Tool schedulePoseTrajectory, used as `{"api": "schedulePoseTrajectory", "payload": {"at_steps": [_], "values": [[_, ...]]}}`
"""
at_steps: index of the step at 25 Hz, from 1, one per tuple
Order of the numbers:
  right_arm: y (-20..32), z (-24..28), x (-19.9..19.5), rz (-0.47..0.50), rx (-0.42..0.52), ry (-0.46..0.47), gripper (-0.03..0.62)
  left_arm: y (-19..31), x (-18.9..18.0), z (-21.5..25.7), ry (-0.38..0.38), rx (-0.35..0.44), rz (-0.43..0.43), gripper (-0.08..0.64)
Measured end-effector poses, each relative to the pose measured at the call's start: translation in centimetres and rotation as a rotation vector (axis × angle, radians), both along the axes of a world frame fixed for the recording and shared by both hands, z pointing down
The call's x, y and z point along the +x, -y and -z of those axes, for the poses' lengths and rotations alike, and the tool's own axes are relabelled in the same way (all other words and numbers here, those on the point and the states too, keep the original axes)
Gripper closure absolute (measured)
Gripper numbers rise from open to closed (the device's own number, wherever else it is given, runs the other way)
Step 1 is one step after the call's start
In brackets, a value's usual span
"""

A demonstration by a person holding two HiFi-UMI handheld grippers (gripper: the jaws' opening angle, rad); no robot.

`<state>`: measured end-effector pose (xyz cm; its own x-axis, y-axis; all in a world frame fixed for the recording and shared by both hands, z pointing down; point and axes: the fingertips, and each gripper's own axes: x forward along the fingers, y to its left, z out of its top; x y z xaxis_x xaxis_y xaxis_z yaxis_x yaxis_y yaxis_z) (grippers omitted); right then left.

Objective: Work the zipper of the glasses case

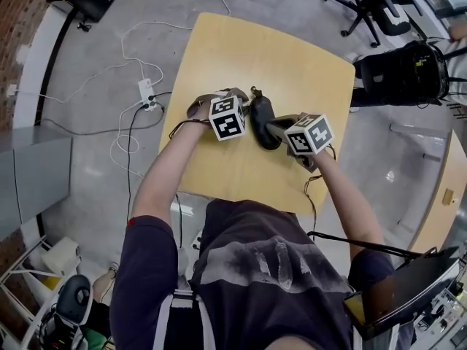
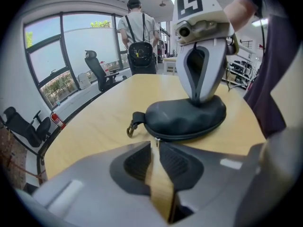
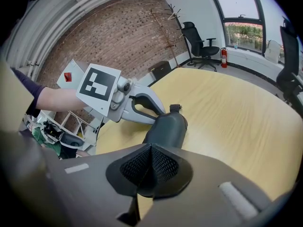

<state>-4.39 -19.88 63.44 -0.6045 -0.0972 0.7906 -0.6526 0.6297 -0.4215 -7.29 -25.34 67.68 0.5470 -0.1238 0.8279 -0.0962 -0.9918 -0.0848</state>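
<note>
Here's the case (image 2: 184, 119), flat in the middle of the surface (image 1: 292, 57), and its zipper looks shut all the way round. The seam runs tight along the side and the lid sits flush, so by my reading none of the opening is done yet.

The right gripper (image 3: 151, 146) comes down on top of the case at its far end. Its jaws are clenched together with nothing between them, and the tips press the shell to pin it.

The left gripper (image 2: 155, 150) is at the near side of the case, its jaws a sliver apart and released. The small metal pull (image 2: 155, 142) sits right at their tips, thinner than the gap, so it isn't pinched. What's left, I'd judge, is to nip that pull and run it along the seam.

The case is a dark, rounded clamshell, matte and slightly grained, and it looks semi-rigid. A short fabric loop (image 2: 137, 118) with a brassy clip (image 2: 131, 129) hangs off its left end. The surface is pale wood laminate, smooth, with rounded corners. The gripper pads are black and cross-hatched, and look rubbery.
</note>
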Motion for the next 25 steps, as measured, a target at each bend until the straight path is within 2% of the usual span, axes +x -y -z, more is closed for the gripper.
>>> {"api": "schedulePoseTrajectory", "payload": {"at_steps": [3, 6, 11, 20, 25], "values": [[0.0, 0.0, 0.1, -0.001, -0.002, 0.002, 0.592, 0.2, 0.2, -0.1, 0.000, 0.019, -0.004, 0.546], [0.1, -0.1, 0.0, -0.002, -0.003, 0.001, 0.592, 0.1, 0.0, -0.1, -0.003, 0.020, -0.019, 0.557], [0.4, -0.1, -0.5, -0.024, -0.016, 0.011, 0.592, -0.1, -0.6, 0.0, 0.014, 0.027, -0.032, 0.558], [0.3, -0.5, -0.3, -0.121, -0.050, 0.022, 0.592, -1.5, -1.1, 0.0, 0.061, 0.053, -0.049, 0.560], [0.6, -0.8, -2.1, -0.132, -0.050, 0.031, 0.592, -2.6, -2.8, -0.5, 0.073, 0.042, -0.051, 0.558]]}}
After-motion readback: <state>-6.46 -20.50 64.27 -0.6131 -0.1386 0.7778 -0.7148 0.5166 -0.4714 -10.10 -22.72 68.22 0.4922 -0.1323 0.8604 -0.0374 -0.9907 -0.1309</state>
